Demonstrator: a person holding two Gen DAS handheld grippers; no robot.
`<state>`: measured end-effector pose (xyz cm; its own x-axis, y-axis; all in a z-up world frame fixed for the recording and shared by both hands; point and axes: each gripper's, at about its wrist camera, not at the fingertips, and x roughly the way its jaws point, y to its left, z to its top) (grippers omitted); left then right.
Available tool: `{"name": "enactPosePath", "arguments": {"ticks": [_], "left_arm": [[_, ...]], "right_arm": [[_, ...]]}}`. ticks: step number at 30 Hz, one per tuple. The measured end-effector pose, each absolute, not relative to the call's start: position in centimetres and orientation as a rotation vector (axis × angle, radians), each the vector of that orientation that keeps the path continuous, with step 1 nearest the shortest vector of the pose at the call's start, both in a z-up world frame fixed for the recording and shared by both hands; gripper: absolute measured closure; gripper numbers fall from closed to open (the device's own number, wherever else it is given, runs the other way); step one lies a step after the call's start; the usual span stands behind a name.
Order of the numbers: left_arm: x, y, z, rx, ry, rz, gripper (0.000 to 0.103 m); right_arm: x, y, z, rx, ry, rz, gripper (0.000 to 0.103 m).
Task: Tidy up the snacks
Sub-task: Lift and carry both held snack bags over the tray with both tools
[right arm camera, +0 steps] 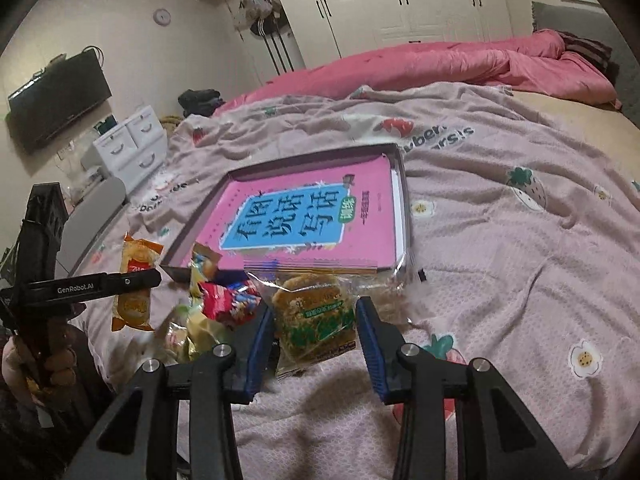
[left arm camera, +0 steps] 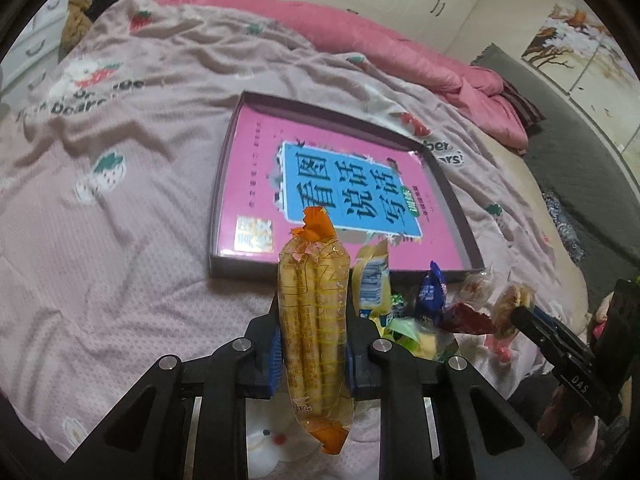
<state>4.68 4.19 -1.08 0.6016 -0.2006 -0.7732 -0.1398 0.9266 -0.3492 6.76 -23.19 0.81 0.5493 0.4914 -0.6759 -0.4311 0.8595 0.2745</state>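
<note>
One box (left arm camera: 224,184), one book (left arm camera: 320,184), two grippers, several snack packets (left arm camera: 432,300).

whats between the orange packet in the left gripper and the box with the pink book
Nothing: past the orange-ended packet held in the left gripper, only bare pink bedspread reaches the box, in the left wrist view.

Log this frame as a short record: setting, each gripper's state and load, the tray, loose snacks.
setting: bed with a pink strawberry blanket
left gripper: shut on an orange-ended stick pack, pack upright
right gripper: shut on a green-label cake pack
tray: shallow, on the blanket, holds a pink book, no snacks in it
snack pile: loose packs on the blanket by the tray's near edge
</note>
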Motion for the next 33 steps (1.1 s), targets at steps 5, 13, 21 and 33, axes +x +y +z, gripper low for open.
{"name": "enactPosePath", "arguments": {"ticks": [5,13,21,33], "left_arm": [[4.8,3.9,-0.4,-0.382,0.913,-0.044,0.079],[6.0,3.7,0.0,-0.374,0.905,-0.044,0.079],[7.5,3.8,0.6,-0.361,0.881,-0.016,0.079],[10.7,4.4,0.9,-0.339,0.861,0.032,0.079]], "right_arm": [[7.0,-23.2,1.5,0.095,0.782,0.552,0.061],[8.3,-23.2,1.9,0.141,0.762,0.549,0.061],[10.1,-23.4,2.3,0.149,0.727,0.522,0.061],[12.3,-23.4,1.8,0.149,0.718,0.492,0.061]]}}
